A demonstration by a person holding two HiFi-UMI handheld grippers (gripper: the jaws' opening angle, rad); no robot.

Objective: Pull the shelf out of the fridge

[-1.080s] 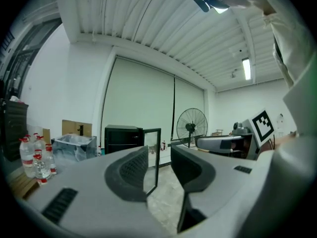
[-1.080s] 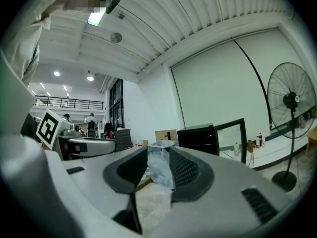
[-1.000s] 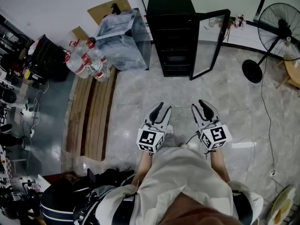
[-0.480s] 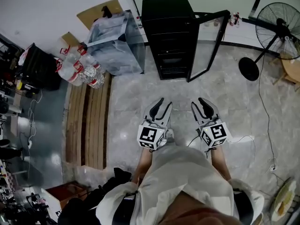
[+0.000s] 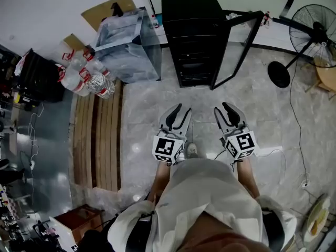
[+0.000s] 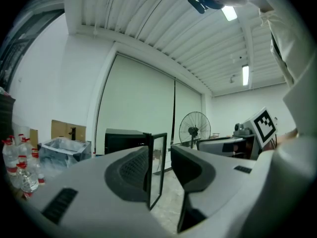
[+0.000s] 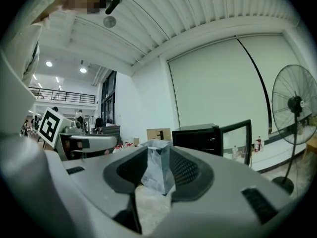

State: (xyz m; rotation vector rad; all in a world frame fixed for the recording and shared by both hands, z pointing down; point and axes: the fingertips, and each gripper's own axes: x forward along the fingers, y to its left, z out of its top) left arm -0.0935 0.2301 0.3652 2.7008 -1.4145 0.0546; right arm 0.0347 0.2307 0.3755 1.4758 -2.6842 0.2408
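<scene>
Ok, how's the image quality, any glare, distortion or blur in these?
Head view: sharp, evenly lit, faint glare on the floor. Left gripper view: heavy fisheye, dark corners, ceiling light blown out. Right gripper view: same fisheye, fan stretched at the edge.

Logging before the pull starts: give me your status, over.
Left gripper and right gripper shut, both empty. Fridge ahead, door open, shelf untouched. Nothing on the floor between.

Inside the fridge (image 5: 195, 41) it was too dark to tell a shelf; the pedestal fan (image 5: 314, 28) ran off the right edge
</scene>
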